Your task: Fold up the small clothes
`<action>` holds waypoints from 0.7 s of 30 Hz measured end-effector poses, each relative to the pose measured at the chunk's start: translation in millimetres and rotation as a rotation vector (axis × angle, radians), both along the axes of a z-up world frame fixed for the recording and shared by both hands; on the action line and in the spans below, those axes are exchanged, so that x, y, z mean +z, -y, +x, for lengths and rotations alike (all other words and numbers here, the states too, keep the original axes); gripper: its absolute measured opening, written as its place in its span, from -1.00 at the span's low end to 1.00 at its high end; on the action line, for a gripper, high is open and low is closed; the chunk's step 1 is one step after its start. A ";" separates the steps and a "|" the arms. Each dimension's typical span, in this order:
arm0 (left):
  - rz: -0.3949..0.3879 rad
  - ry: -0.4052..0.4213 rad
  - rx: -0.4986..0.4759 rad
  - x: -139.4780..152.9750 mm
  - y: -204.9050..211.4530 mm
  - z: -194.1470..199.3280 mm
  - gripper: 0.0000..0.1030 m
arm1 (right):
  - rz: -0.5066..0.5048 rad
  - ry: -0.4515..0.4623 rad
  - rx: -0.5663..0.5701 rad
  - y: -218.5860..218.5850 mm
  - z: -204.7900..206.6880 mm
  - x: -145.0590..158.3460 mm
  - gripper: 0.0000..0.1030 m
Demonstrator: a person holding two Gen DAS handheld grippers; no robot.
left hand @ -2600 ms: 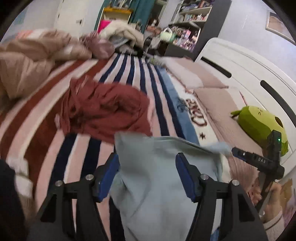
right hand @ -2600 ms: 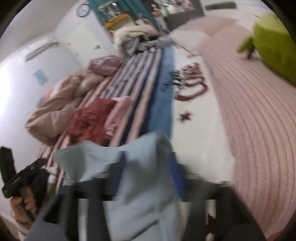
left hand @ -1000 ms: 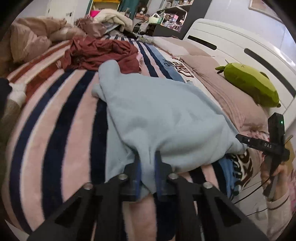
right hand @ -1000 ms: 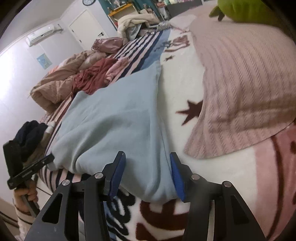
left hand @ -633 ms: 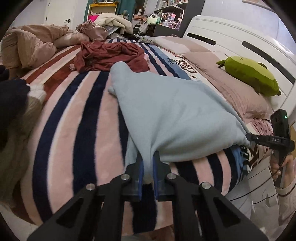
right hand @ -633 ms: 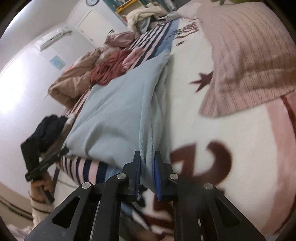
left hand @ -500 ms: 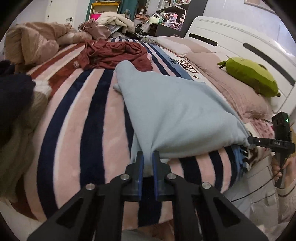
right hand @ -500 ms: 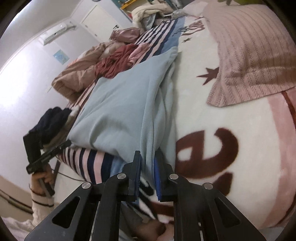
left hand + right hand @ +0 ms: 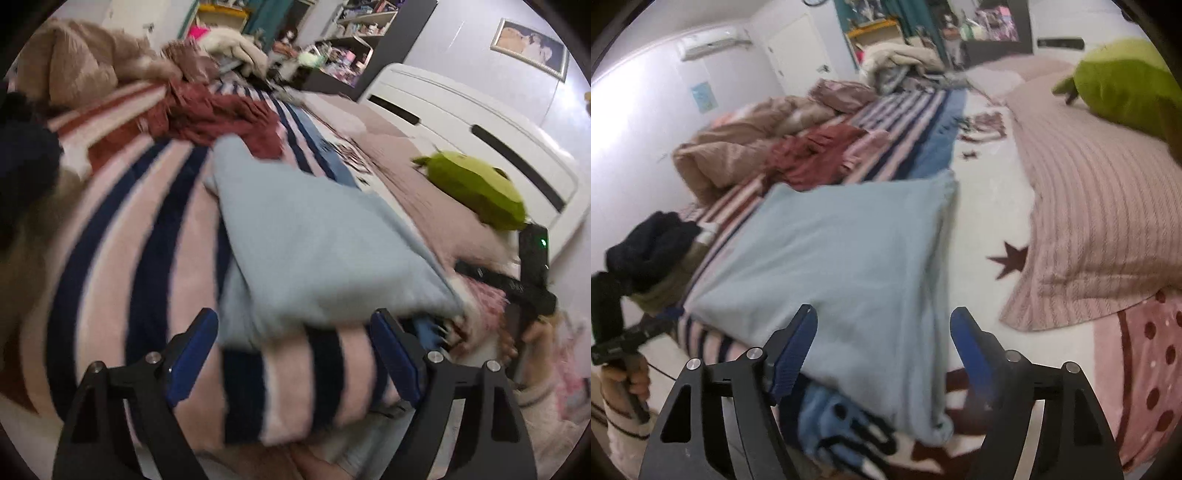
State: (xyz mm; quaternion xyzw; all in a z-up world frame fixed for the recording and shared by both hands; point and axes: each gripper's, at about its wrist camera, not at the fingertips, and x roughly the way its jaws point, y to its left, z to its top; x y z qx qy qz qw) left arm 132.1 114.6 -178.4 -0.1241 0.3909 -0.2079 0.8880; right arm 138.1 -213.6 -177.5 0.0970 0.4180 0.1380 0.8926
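Observation:
A light blue garment (image 9: 314, 243) lies spread on the striped bed blanket (image 9: 122, 258), its near hem at the bed's front edge. It also shows in the right wrist view (image 9: 842, 266). My left gripper (image 9: 295, 343) is open and empty just in front of the hem's left corner. My right gripper (image 9: 882, 339) is open and empty over the hem's right corner. The right gripper also shows in the left wrist view (image 9: 517, 288), held in a hand, and the left gripper in the right wrist view (image 9: 624, 339).
A dark red garment (image 9: 221, 114) lies crumpled behind the blue one. Beige bedding (image 9: 738, 147) is piled at the far left. A dark clothes pile (image 9: 646, 243) sits at the left edge. A pink knitted blanket (image 9: 1100, 221) and a green plush toy (image 9: 1123, 81) lie on the right.
Both grippers were shut on the blue garment's near hem and pulling it toward the bed's edge. Both have now opened and let it go, and it rests on the bed.

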 end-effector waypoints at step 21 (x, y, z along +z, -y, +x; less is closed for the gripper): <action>0.081 -0.024 -0.125 -4.2 2.1 2.8 -0.83 | 0.316 -0.077 0.110 43.2 -37.9 -25.9 -0.95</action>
